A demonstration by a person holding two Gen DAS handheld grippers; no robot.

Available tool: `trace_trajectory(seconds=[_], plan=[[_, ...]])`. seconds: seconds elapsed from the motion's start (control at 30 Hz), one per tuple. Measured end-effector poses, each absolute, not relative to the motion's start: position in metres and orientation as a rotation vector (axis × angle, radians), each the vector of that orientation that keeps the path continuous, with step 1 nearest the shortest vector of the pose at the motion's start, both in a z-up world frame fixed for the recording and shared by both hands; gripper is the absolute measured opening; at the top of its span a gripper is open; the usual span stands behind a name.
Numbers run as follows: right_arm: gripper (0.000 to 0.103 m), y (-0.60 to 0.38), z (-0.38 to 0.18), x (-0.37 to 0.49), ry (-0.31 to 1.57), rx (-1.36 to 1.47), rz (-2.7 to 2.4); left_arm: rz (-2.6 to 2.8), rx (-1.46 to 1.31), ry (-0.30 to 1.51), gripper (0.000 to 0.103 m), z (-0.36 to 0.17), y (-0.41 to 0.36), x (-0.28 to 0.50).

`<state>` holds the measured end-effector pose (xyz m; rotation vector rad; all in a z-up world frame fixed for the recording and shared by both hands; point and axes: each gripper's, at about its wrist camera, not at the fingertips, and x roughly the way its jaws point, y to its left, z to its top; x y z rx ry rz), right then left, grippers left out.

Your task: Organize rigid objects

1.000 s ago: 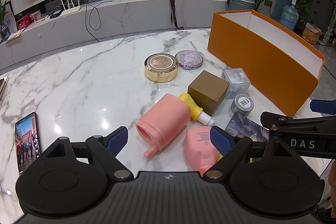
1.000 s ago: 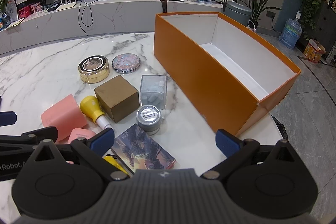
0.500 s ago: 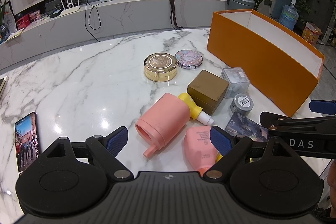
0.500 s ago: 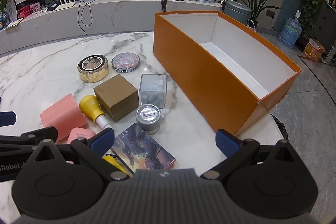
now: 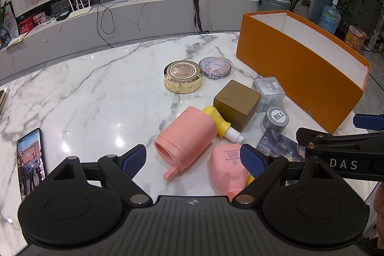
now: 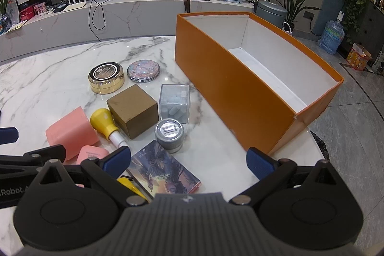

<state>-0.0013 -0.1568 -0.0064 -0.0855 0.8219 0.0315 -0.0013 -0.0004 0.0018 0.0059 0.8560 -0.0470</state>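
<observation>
1. Marble table (image 5: 84, 92) in a living room holds a cluster of small items left of an orange box (image 6: 240, 92), whose white inside looks bare
2. Left gripper (image 5: 193, 158) hovers low over the near edge with its blue pads wide apart, holding nothing; the pink cylinder (image 5: 187, 136) lies on its side just ahead of it, touching a yellow dropper bottle (image 5: 219, 120), with a pink bottle (image 5: 228, 164) nearer still
3. Right gripper (image 6: 188, 160) is likewise spread and bare, above a picture card (image 6: 165, 169); a grey jar (image 6: 169, 133), clear cube (image 6: 175, 103) and brown cube (image 6: 133, 109) sit just beyond, a gold tin (image 6: 105, 79) and glitter compact (image 6: 143, 70) farther off
4. Nothing seems boxed yet, so the first pick is probably at hand. The grey jar stands upright and apart enough to take cleanly: the jaws should straddle its round wall squarely, then lift clear over the box's tall near wall
5. Compared with a second ago, both views are almost unchanged; objects have not shifted and both grippers stay open, drifting only slightly
</observation>
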Motion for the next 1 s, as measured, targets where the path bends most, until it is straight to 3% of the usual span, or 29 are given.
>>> trace_trajectory(seconds=[1.0], plan=[[0.101, -0.166, -0.001, 0.003, 0.787, -0.082, 0.049, -0.058, -0.024, 0.84, 0.103, -0.002, 0.014, 0.009]])
